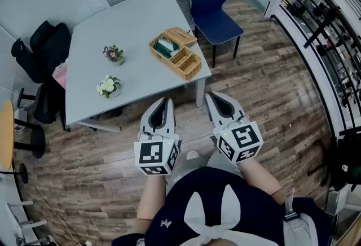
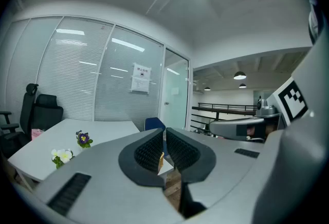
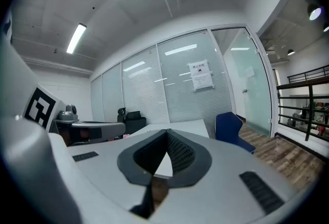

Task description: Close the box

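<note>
While both claws hang low in the head view, over the wooden floor and short of the counter, neither one holds anything. The left claw is released: its own view shows its jaws nearly parallel with a thin slit between them. A tan sliver of the box shows through that slit, far beyond it. The right claw is clenched, and in its own view the tips meet in a point with nothing pinched between them. Both claws point toward the top of the frame, side by side and just below the counter's near edge. The box, a woven tan one split into compartments, sits above them on the right part of the counter, close to its lower right corner. It is well apart from both claws, roughly above the gap between them. Its lid stands open at the upper end. Left of the box are a purple flower pot and, lower down, a white flower pot. A blue chair stands at the counter's upper right, and a black chair at the left edge of the frame.
</note>
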A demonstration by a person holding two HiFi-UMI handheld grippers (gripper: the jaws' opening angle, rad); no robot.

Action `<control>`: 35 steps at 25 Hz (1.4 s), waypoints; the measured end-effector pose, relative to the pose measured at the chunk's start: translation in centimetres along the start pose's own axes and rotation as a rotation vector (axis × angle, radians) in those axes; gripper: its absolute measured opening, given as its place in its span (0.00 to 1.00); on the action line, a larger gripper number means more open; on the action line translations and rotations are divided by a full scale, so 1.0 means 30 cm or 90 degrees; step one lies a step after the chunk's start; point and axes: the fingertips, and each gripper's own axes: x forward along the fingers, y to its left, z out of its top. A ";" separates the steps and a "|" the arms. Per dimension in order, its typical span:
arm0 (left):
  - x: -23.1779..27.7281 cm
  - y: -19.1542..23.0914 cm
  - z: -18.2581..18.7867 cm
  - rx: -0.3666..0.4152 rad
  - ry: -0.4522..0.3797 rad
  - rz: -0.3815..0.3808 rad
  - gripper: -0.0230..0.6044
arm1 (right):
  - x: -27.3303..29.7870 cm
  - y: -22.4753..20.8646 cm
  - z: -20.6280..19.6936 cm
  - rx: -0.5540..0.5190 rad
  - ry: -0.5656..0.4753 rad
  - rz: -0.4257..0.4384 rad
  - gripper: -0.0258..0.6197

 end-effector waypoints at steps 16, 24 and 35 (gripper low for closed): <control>-0.032 -0.013 -0.015 -0.006 0.006 -0.047 0.09 | -0.020 0.051 -0.025 0.044 -0.001 -0.008 0.05; 0.010 0.011 -0.038 -0.028 0.018 -0.058 0.09 | 0.042 0.007 0.015 0.117 -0.021 0.012 0.25; 0.149 0.105 -0.049 -0.059 0.036 -0.056 0.09 | 0.220 -0.101 0.053 0.184 -0.015 0.037 0.41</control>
